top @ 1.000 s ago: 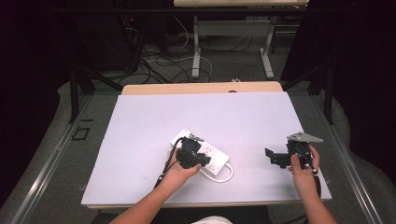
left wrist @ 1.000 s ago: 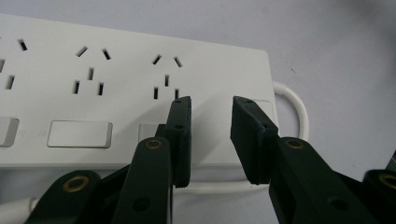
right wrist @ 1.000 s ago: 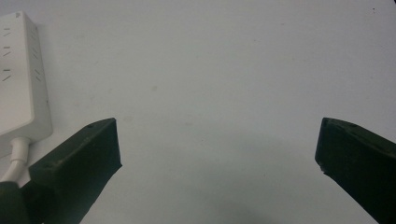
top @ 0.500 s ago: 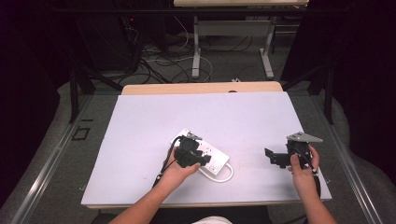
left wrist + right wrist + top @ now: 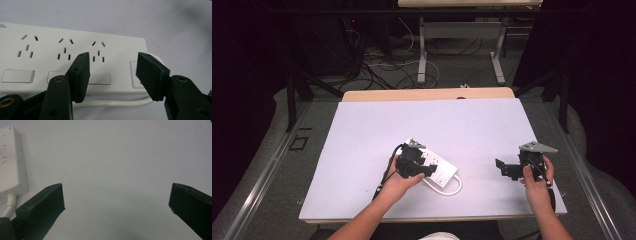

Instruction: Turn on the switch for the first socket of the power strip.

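High view: the white power strip (image 5: 438,169) lies near the table's (image 5: 362,135) front middle, the left gripper (image 5: 424,171) right over it, the right gripper (image 5: 504,169) well apart.

Left gripper view: jaws moderately parted above the strip's 3 sockets, gripping nothing.

Right gripper view: jaws wide, empty, over bare table; the strip at the left edge.
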Available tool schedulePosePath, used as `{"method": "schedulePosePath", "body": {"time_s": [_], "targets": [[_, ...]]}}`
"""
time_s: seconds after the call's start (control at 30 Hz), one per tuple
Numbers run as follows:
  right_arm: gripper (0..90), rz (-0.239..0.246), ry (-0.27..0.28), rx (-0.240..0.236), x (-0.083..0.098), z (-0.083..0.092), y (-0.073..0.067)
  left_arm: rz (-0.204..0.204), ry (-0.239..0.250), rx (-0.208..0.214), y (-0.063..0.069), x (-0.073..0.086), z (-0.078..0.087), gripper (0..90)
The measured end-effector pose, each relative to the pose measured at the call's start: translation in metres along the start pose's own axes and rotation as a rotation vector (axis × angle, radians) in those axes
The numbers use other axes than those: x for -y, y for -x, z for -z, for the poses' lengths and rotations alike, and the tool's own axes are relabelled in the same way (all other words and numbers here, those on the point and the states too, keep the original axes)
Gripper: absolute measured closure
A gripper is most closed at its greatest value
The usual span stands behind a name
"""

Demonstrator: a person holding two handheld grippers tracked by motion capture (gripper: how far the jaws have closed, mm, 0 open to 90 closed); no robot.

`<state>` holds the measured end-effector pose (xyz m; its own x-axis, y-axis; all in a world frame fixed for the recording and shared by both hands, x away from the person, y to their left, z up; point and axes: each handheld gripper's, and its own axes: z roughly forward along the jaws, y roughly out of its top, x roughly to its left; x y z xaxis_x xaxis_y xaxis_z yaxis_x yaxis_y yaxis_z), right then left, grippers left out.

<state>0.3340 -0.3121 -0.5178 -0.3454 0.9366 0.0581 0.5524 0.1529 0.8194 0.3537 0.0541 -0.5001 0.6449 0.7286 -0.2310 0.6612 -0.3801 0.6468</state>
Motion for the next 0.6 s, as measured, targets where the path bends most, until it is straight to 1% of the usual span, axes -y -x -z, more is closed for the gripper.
{"method": "schedulePosePath", "body": {"time_s": [0.07,0.1,0.13,0.17,0.23,0.27,0.33,0.37,0.4,0.43,0.47,0.5,0.53,0.6], "targets": [[0.0,0.000,0.000,0.001,0.000,0.000,0.000,-0.002,0.011,-0.007,0.000,-0.001,0.002,42.2],[0.0,0.000,0.002,-0.002,0.000,0.000,0.000,-0.024,0.004,-0.008,-0.002,-0.002,0.004,41.5],[0.0,0.002,0.000,0.002,0.000,0.000,0.000,-0.027,0.021,-0.005,-0.003,-0.003,0.005,40.8],[0.0,0.000,0.000,0.001,0.000,0.000,0.000,-0.007,0.025,-0.005,-0.002,-0.003,0.006,40.3],[0.0,-0.001,-0.001,0.001,0.000,0.000,0.000,-0.015,0.032,-0.002,-0.003,-0.004,0.008,39.3],[0.0,-0.001,-0.001,0.001,0.000,0.000,0.000,-0.035,0.025,-0.004,-0.005,-0.005,0.009,38.9],[0.0,0.000,-0.001,0.001,0.000,0.000,0.000,-0.013,0.042,-0.003,-0.006,-0.005,0.011,38.0],[0.0,0.000,-0.001,0.002,0.000,0.000,0.000,-0.039,0.040,-0.009,-0.008,-0.005,0.012,37.6],[0.0,-0.001,-0.001,0.002,0.000,0.000,0.000,-0.014,0.051,-0.009,-0.007,-0.005,0.013,37.1],[0.0,-0.001,-0.001,0.003,0.000,0.000,0.000,-0.021,0.055,-0.014,-0.008,-0.005,0.014,36.9],[0.0,-0.001,-0.001,0.003,0.000,0.001,0.000,-0.037,0.060,-0.014,-0.010,-0.006,0.015,36.5],[0.0,-0.001,0.000,0.003,0.000,0.001,0.000,-0.034,0.067,-0.018,-0.010,-0.006,0.016,36.1],[0.0,-0.001,0.000,0.003,0.000,0.001,0.000,-0.047,0.066,-0.021,-0.011,-0.007,0.017,35.9],[0.0,0.000,-0.001,0.003,0.000,0.001,0.000,-0.046,0.077,-0.018,-0.013,-0.007,0.019,35.1]]}}
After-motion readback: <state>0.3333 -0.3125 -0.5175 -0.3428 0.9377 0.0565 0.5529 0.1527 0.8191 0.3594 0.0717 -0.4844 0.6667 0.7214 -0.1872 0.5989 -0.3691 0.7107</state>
